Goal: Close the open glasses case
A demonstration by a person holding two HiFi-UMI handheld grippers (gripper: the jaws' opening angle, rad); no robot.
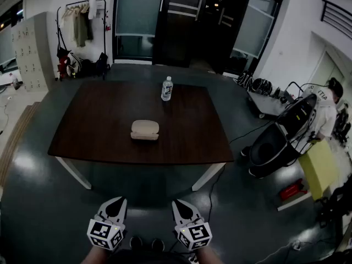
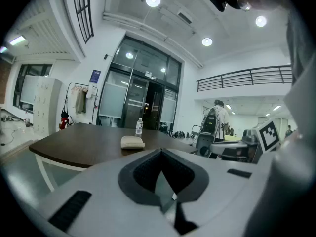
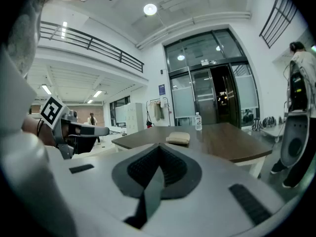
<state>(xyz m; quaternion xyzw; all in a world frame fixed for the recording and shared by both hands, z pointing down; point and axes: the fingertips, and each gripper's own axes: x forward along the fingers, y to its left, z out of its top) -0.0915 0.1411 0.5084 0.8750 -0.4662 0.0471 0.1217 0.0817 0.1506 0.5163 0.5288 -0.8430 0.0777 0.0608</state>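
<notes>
While the left tool (image 1: 114, 203) and right tool (image 1: 183, 204) are pressed together empty, the glasses case (image 1: 144, 130) is judged light, stiff and slippery, best pushed down at its lid.

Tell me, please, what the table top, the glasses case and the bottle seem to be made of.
Table top: probably wood or wood veneer with a satin finish; it is dark brown and reflects light softly, though no grain can be made out.
Glasses case: perhaps leatherette or fabric over a shell; it is cream and matte, with no glare.
Bottle: likely clear plastic; it is see-through with a pale label.
</notes>
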